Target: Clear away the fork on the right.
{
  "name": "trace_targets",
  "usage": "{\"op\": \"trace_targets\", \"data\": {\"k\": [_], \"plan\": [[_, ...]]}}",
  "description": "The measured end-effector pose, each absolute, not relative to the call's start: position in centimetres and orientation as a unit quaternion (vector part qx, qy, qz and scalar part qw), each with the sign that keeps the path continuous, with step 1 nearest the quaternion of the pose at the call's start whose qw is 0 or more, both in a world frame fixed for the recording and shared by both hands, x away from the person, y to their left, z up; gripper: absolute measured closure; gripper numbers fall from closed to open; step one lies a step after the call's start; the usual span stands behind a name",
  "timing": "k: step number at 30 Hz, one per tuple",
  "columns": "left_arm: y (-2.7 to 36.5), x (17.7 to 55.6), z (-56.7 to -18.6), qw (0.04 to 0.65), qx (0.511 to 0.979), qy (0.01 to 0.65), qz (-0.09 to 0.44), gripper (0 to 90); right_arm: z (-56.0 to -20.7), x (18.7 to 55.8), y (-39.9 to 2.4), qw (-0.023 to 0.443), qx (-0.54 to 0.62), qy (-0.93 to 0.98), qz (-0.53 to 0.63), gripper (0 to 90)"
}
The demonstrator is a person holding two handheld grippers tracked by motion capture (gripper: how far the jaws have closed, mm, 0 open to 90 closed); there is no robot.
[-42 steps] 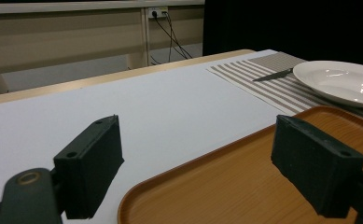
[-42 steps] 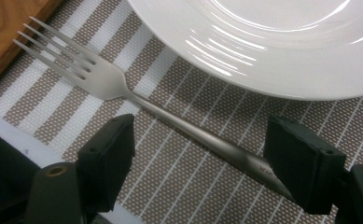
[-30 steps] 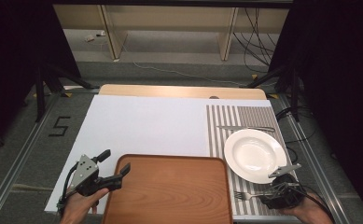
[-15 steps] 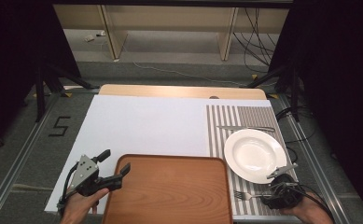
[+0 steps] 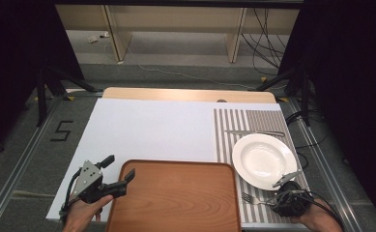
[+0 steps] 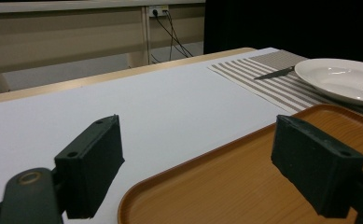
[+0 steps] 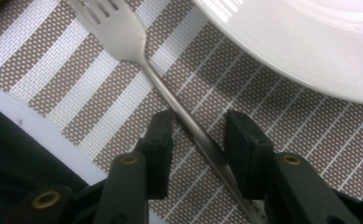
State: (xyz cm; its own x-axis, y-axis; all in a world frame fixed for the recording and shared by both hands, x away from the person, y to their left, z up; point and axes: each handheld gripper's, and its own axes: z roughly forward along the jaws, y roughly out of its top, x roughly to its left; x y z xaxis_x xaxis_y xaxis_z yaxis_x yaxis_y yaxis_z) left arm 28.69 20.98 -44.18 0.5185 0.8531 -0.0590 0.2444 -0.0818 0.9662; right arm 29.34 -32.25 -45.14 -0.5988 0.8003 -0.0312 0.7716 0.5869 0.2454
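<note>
The right gripper (image 7: 195,140) has just been closing; its jaws straddle the fork (image 7: 142,60) handle with narrow gaps, not yet pinching. The fork lies flat on the striped placemat (image 7: 53,93), tines toward 11 o'clock. Thin, stiff, slippery steel: grip mid-handle. The plate (image 7: 310,46) rim crowds 2 o'clock; 9 o'clock lies free.

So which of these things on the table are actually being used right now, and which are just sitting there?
In use:
- fork, its handle between the jaws of the right claw, which have just been closing on it
- wooden tray, the left claw open at its corner

Just lying about:
- white plate
- knife
- striped placemat
</note>
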Motion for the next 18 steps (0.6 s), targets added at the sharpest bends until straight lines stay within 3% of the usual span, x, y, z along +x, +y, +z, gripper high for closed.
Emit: {"op": "trace_targets", "data": {"k": [7, 18], "plan": [[20.9, 28.7, -44.2, 0.543, 0.682, 0.401, 0.281, 16.4, -45.1, 29.1, -31.7, 0.074, 0.394, 0.911, 0.101, 77.1], [20.8, 28.7, -44.2, 0.541, 0.685, 0.398, 0.283, 16.6, -45.1, 28.9, -31.2, 0.075, 0.363, 0.924, 0.092, 83.5]]}}
